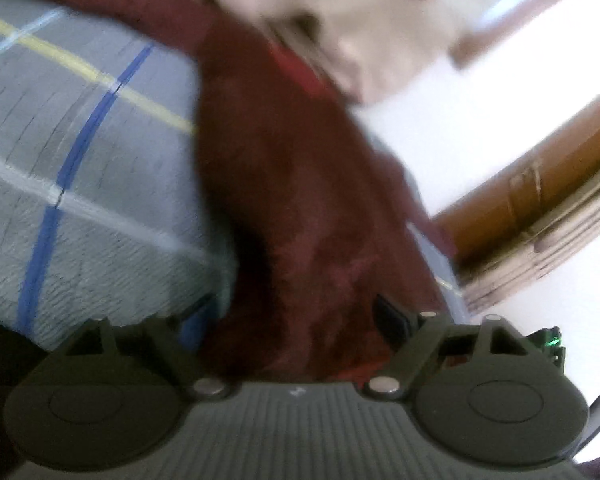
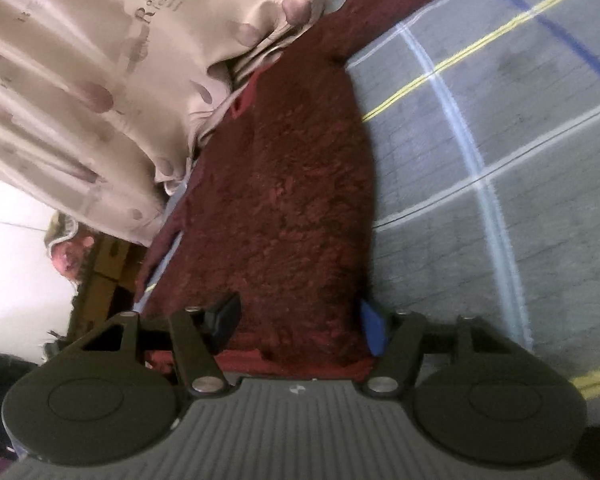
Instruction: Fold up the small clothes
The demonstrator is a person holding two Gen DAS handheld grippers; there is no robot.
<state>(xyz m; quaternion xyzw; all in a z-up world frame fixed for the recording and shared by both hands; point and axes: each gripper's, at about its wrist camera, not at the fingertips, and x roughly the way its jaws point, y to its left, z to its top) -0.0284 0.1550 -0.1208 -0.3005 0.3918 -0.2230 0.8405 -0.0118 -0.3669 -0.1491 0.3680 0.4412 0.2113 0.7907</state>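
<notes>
Maroon fleece garment [image 2: 292,200] between wide-open jaws of both grippers; beige curtain [image 2: 80,92] print reads "Ro…", rest blurred.

Between the fingers of the right gripper [image 2: 298,326] lies a maroon garment [image 2: 288,216] of nubbly, fleece-like cloth, matt and rough, with a smoother red hem nearest the gripper. To its right the grey bedcover [image 2: 480,208] is a flat woven textile with fine ribbing and thin yellow, blue and white lines. Up and to the left hangs a beige curtain [image 2: 80,92] of satiny, slightly glossy fabric.

The left gripper [image 1: 300,320] has a matt dark plastic body, ribbed at the middle, with shiny metal pivot pins. To its right stands glossy brown wooden furniture [image 1: 540,184].
</notes>
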